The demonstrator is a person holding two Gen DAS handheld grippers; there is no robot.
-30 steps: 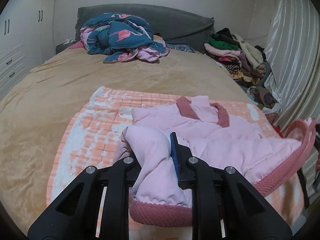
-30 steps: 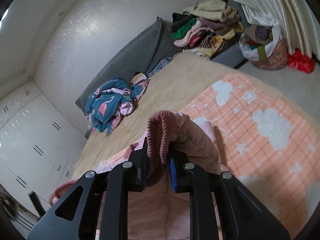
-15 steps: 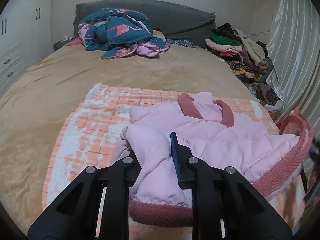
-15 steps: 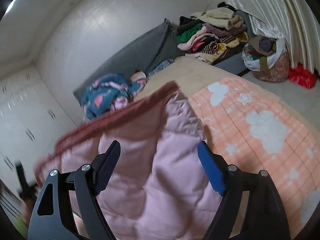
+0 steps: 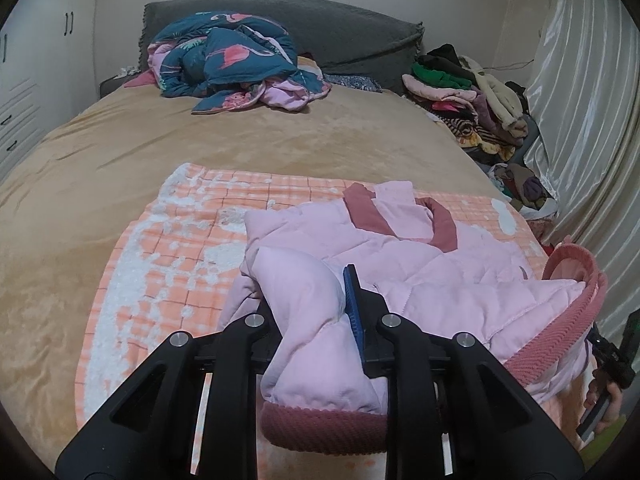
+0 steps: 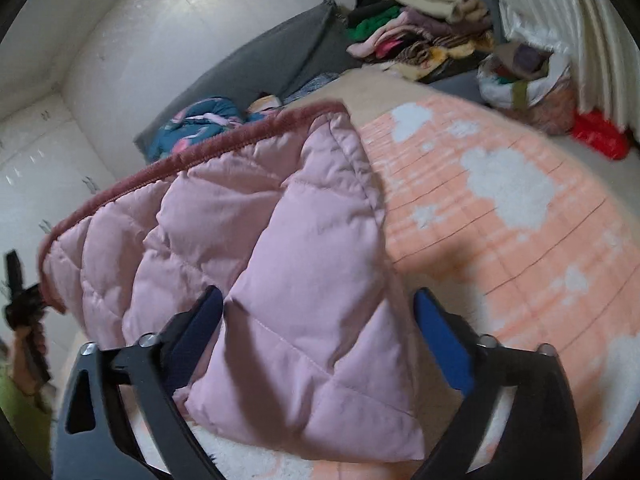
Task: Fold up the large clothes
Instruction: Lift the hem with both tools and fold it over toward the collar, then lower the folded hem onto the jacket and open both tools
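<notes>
A pink quilted jacket (image 5: pixel 420 264) with dark pink ribbed trim lies on an orange checked blanket (image 5: pixel 168 248) on the bed. My left gripper (image 5: pixel 312 300) is shut on the jacket's sleeve near its ribbed cuff (image 5: pixel 320 424). My right gripper (image 6: pixel 318 308) is open, its blue-padded fingers (image 6: pixel 440 332) standing wide on either side of a fold of the jacket (image 6: pixel 280 260) that drapes between them. The jacket's ribbed hem (image 6: pixel 180 160) runs across the top of that fold. The other gripper shows at the far left of the right wrist view (image 6: pixel 16 288).
The tan bed cover (image 5: pixel 200 140) stretches back to a grey headboard (image 5: pixel 340 36). A crumpled blue flamingo quilt (image 5: pixel 232 60) lies near it. A heap of clothes (image 5: pixel 472 96) and a bag (image 6: pixel 524 80) sit by the curtain (image 5: pixel 580 100). A red bag (image 6: pixel 600 136) lies on the floor.
My right gripper let go of the ribbed hem and opened wide; the jacket fold has dropped and now hangs between its fingers. The left gripper keeps its hold on the sleeve.
</notes>
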